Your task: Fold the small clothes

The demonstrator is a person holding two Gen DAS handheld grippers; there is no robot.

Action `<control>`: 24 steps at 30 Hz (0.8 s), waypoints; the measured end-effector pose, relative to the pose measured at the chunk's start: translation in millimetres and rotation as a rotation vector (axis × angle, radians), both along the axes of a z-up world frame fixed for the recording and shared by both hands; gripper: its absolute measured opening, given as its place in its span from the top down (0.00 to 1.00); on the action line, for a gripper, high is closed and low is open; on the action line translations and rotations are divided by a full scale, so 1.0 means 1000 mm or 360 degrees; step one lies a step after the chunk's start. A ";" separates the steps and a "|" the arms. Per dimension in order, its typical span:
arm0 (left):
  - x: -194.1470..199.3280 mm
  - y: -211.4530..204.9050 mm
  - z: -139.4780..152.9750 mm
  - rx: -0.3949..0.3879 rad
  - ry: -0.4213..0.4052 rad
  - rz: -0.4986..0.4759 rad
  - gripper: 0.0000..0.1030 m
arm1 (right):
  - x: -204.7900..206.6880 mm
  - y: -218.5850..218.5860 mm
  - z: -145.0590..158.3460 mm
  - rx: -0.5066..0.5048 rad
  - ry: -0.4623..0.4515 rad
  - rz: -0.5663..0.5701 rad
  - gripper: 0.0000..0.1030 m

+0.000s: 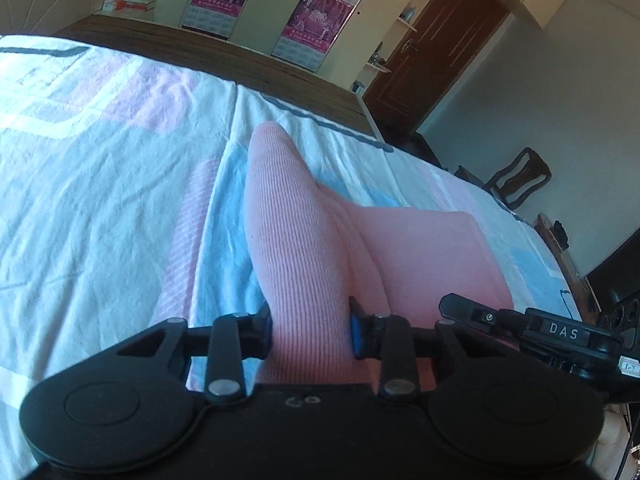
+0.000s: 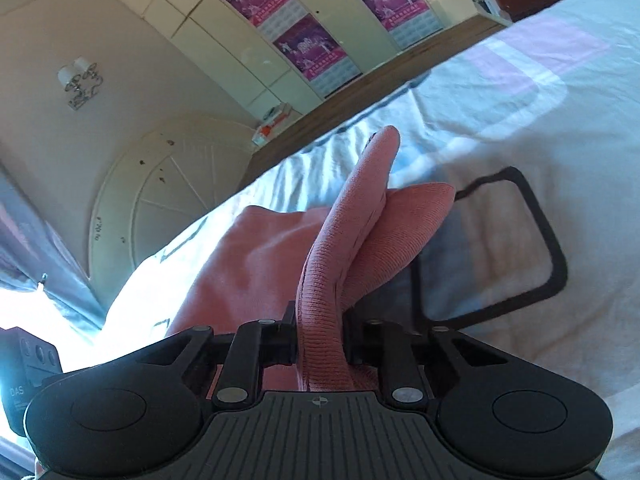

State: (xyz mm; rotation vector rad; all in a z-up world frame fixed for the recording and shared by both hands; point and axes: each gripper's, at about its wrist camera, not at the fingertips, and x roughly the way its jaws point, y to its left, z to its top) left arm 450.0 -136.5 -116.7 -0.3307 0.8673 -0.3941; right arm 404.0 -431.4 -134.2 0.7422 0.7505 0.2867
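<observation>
Both grippers pinching the pink garment [image 1: 304, 240] on the bed sheet [image 1: 100, 184].
Left gripper [image 1: 310, 328] nearly closed on a raised ribbed fold; right gripper [image 2: 320, 340] likewise clamped on an edge [image 2: 340, 248]. Judgement: lift evenly, keep edges aligned, lay over flat. Right gripper's body [image 1: 560, 332] sits just beside the left; wardrobe [image 1: 256, 12] and chair [image 1: 520, 176] well apart, nothing blocking.

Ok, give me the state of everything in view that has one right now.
Pink garment: bunched up in ridges on the bed, pinched at two places.
Left gripper: shut on the pink garment.
Right gripper: shut on the pink garment.
Bedsheet: spread out, wrinkled.
Brown door: closed.
</observation>
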 end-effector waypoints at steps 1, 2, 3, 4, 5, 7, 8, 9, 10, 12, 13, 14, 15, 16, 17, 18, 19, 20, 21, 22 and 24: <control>-0.002 0.006 0.006 0.0000 -0.0018 0.0007 0.69 | 0.001 0.007 0.006 0.0003 -0.0017 0.0025 0.81; -0.004 0.014 0.011 -0.0003 -0.0034 0.0016 0.69 | 0.001 0.015 0.012 -0.0002 -0.0035 0.0043 0.81; -0.005 0.026 0.019 -0.0002 -0.0054 0.0027 0.69 | 0.003 0.025 0.017 0.0002 -0.0052 0.0055 0.81; -0.007 0.037 0.024 0.0003 -0.0073 0.0038 0.69 | 0.004 0.035 0.021 0.0016 -0.0065 0.0066 0.81; -0.009 0.051 0.030 0.0014 -0.0095 0.0053 0.69 | 0.005 0.046 0.026 0.0025 -0.0078 0.0076 0.81; -0.013 0.080 0.040 0.0031 -0.0127 0.0082 0.69 | 0.012 0.074 0.033 0.0044 -0.0102 0.0107 0.81; -0.015 0.095 0.043 0.0037 -0.0140 0.0096 0.69 | 0.015 0.090 0.036 0.0049 -0.0112 0.0126 0.81; -0.017 0.115 0.047 0.0040 -0.0154 0.0116 0.69 | 0.019 0.108 0.039 0.0049 -0.0123 0.0148 0.81; -0.019 0.133 0.049 0.0041 -0.0166 0.0132 0.69 | 0.024 0.126 0.043 0.0048 -0.0134 0.0168 0.81; -0.021 0.175 0.052 0.0048 -0.0185 0.0152 0.69 | 0.035 0.165 0.046 0.0049 -0.0148 0.0192 0.81; -0.020 0.197 0.053 0.0047 -0.0187 0.0157 0.69 | 0.039 0.185 0.048 0.0046 -0.0151 0.0198 0.81; -0.018 0.218 0.054 0.0044 -0.0189 0.0169 0.69 | 0.041 0.203 0.049 0.0046 -0.0152 0.0199 0.81; -0.017 0.239 0.054 0.0046 -0.0192 0.0183 0.69 | 0.047 0.226 0.049 0.0052 -0.0151 0.0204 0.81; -0.015 0.256 0.054 0.0056 -0.0195 0.0190 0.69 | 0.052 0.246 0.049 0.0055 -0.0148 0.0214 0.81; -0.013 0.277 0.055 0.0073 -0.0199 0.0196 0.69 | 0.059 0.265 0.047 0.0052 -0.0140 0.0222 0.81; -0.011 0.296 0.054 0.0086 -0.0202 0.0201 0.69 | 0.066 0.284 0.045 0.0050 -0.0135 0.0233 0.81; -0.009 0.313 0.054 0.0089 -0.0201 0.0209 0.69 | 0.072 0.302 0.043 0.0050 -0.0130 0.0244 0.81; -0.006 0.327 0.052 0.0090 -0.0198 0.0216 0.69 | 0.079 0.321 0.040 0.0047 -0.0125 0.0253 0.81; -0.002 0.344 0.051 0.0095 -0.0196 0.0225 0.69 | 0.085 0.337 0.038 0.0045 -0.0121 0.0261 0.81; 0.001 0.357 0.048 0.0100 -0.0194 0.0234 0.69 | 0.093 0.353 0.035 0.0045 -0.0114 0.0272 0.81; 0.007 0.381 0.042 0.0108 -0.0185 0.0256 0.69 | 0.105 0.379 0.027 0.0029 -0.0102 0.0294 0.81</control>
